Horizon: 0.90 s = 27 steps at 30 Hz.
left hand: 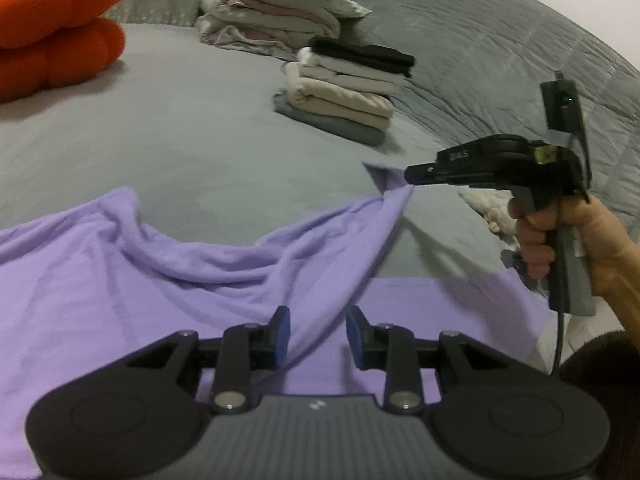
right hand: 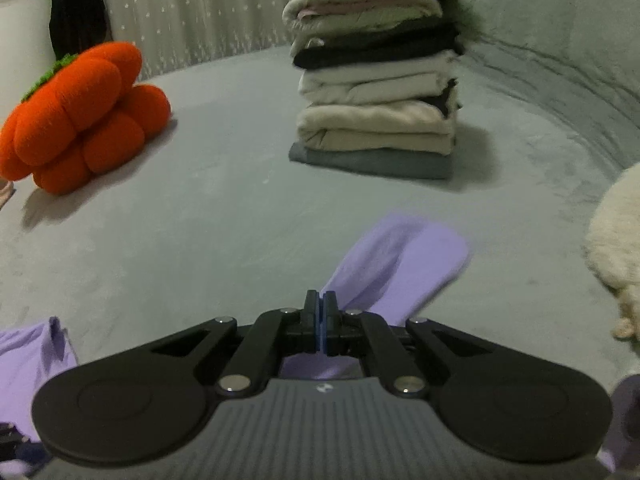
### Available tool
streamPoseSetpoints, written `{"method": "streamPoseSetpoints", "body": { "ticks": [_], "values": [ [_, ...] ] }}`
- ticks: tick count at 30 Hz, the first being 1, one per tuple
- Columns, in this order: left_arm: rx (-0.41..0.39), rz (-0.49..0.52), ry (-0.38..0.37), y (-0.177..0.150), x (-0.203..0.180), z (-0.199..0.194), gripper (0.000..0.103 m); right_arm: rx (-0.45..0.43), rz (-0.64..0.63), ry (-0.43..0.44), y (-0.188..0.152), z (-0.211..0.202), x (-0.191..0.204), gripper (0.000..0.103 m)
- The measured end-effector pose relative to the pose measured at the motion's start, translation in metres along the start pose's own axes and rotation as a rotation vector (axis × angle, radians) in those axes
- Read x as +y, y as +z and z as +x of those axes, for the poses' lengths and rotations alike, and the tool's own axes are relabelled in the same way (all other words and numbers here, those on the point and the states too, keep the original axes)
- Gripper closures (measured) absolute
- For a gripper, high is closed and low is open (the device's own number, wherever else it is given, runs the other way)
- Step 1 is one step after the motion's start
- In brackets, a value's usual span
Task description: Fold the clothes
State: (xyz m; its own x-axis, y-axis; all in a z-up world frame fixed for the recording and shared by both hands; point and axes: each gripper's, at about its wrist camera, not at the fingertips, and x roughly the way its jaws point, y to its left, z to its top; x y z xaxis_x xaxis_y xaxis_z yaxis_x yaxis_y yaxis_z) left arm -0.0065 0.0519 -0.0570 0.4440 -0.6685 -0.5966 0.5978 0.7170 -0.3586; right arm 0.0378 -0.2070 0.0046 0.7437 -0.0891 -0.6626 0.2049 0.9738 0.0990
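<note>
Pinching lilac garment (left hand: 200,264) corner, right gripper (right hand: 319,324) clamped; left gripper (left hand: 316,336) part-open (cloth between, unpressed).

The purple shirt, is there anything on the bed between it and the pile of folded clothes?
Nothing visible. Bare grey bed cover lies between the purple shirt and the pile of folded clothes. The orange pumpkin cushion sits off to the left, and a cream fluffy thing off to the right.
</note>
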Motion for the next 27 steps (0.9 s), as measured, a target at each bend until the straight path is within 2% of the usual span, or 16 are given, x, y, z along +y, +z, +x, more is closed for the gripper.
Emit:
{"method": "streamPoseSetpoints", "body": {
  "ticks": [7,14,17,20,21,22,23,27],
  "values": [
    [0.02,0.091,-0.023,-0.005,-0.024,0.006,0.063,0.007,0.042,0.024,-0.029,-0.039,-0.03,0.103],
    [0.043,0.149,0.001,-0.009,-0.037,0.017,0.062,0.1,0.103,0.021,-0.053,-0.032,-0.054,0.103],
    [0.034,0.144,-0.002,-0.007,-0.038,0.016,0.061,0.114,0.144,0.012,-0.059,-0.026,-0.062,0.09],
    [0.013,0.141,-0.017,-0.005,-0.042,0.014,0.061,0.082,0.16,0.025,-0.053,-0.026,-0.063,0.088],
    [0.008,0.143,-0.02,-0.004,-0.043,0.014,0.061,0.066,0.159,0.029,-0.05,-0.026,-0.062,0.081],
    [0.004,0.145,-0.023,-0.003,-0.044,0.015,0.061,0.048,0.144,0.023,-0.047,-0.026,-0.059,0.063],
    [0.003,0.146,-0.023,-0.003,-0.045,0.016,0.06,0.03,0.128,0.016,-0.044,-0.026,-0.055,0.056],
    [0.018,0.159,-0.003,-0.003,-0.047,0.027,0.06,-0.004,0.001,-0.018,-0.037,-0.012,-0.032,0.054]
  ]
}}
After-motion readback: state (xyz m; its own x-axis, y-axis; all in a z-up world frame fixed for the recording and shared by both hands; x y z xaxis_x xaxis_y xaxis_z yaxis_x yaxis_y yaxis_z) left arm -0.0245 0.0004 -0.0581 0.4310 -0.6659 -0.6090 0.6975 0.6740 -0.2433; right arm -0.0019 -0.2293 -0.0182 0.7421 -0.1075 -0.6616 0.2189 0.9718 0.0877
